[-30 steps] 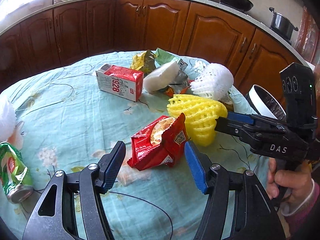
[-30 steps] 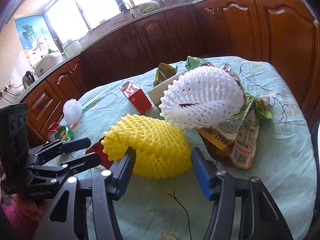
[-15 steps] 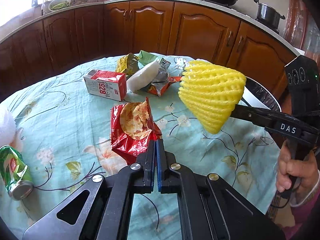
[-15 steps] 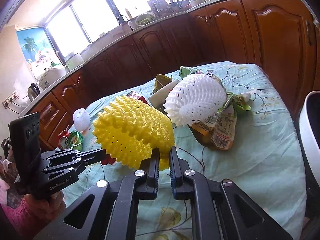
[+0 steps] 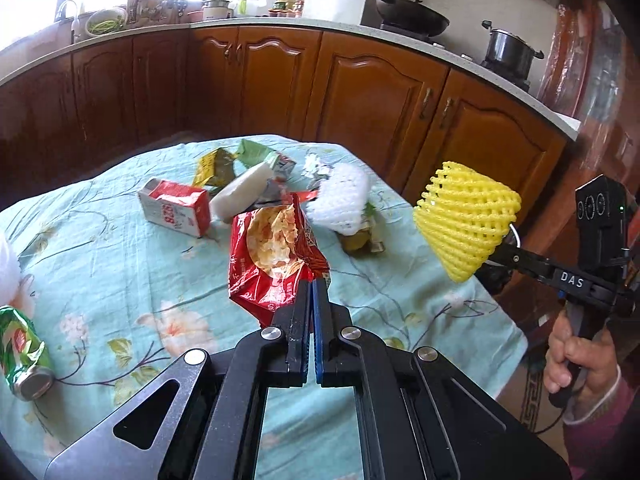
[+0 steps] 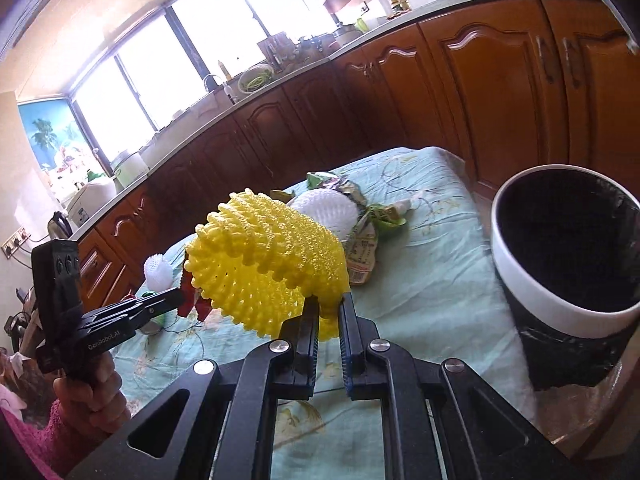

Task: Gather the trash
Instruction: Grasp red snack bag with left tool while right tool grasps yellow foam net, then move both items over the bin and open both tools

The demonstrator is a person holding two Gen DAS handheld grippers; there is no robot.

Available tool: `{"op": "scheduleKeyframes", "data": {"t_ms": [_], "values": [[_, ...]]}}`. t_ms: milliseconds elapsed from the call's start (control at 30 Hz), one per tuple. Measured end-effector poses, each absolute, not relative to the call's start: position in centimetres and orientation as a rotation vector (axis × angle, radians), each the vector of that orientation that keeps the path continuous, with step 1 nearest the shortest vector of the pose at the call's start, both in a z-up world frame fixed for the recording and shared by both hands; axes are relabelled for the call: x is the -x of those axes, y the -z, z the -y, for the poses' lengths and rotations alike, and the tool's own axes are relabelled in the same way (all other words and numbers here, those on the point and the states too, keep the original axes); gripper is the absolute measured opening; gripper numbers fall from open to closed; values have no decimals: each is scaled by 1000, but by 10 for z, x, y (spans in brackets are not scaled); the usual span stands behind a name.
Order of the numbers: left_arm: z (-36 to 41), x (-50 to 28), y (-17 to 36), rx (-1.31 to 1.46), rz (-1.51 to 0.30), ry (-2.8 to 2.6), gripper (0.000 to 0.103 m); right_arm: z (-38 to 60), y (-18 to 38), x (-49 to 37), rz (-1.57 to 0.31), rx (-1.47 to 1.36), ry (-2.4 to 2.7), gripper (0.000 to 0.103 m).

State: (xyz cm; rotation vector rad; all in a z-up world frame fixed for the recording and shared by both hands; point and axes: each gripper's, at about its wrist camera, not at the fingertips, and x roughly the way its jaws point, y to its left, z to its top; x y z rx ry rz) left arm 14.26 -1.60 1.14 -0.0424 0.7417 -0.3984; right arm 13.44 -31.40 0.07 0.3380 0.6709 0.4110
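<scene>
Left gripper point(image 5: 313, 286): jaws clenched on the lower right edge of a red snack bag point(image 5: 272, 256), which stands up from the fingertips with its torn mouth facing the camera and its body lifted clear of the floral tablecloth point(image 5: 100, 264). Beyond the jaws and slightly left lie a red-and-white carton point(image 5: 176, 207), a white foam tube point(image 5: 240, 196), and yellow and green wrappers point(image 5: 228, 162); beyond and slightly right lies a white foam fruit net point(image 5: 344, 198) on more wrappers. Far to the left of the jaws, near the table edge, a crushed green can point(image 5: 22, 354) lies on its side.

Right gripper point(image 6: 329, 302): jaws closed on the lower edge of a yellow foam fruit net point(image 6: 264, 256), with a narrow gap between the pads filled by the foam. The net spreads up and to the left of the fingertips and is held in the air. To the right of the jaws, beside the table edge, stands a white bin point(image 6: 560, 304) with a black liner, its mouth open upward. Ahead of the jaws, partly hidden by the yellow net, the white net and wrappers rest on the cloth. To the left of the jaws, a hand point(image 6: 86, 396) in a pink sleeve holds the other gripper.
</scene>
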Motion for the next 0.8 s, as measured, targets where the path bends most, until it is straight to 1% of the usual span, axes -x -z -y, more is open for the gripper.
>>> {"op": "scheduleKeyframes", "data": {"t_ms": [400,800], "values": [[133,-153,-25,-28,-719,634,1,413,-3,-123,-640,-375,-160,9],[223,-195,-28,-46,-753,771,1,458,-4,-143,-645,-353,-21,9]]}}
